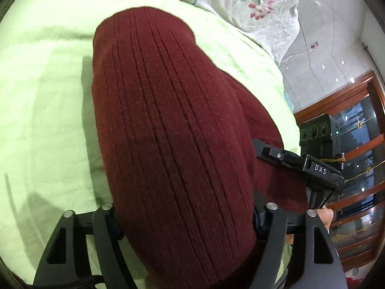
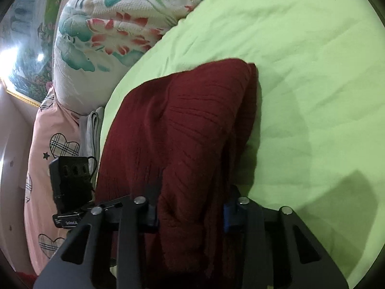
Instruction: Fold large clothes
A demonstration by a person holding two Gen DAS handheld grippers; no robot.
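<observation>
A dark red ribbed knit garment (image 1: 168,120) lies folded in a thick bundle on a light green bed sheet (image 1: 43,96). In the left wrist view it fills the whole gap of my left gripper (image 1: 185,216). The fabric bulges over both fingers and hides their tips. In the right wrist view my right gripper (image 2: 190,212) pinches a bunched edge of the same garment (image 2: 192,125) between its blue pads (image 2: 227,216). The right gripper's body (image 1: 300,166) is at the garment's right side, and the left gripper's body (image 2: 69,180) is at its left side.
A white floral blanket (image 2: 108,36) is heaped along the far side of the green sheet (image 2: 300,72). A pink pillow with check hearts (image 2: 48,144) lies beside it. Past the bed edge are a tiled floor (image 1: 324,48) and a wooden glass-front cabinet (image 1: 356,144).
</observation>
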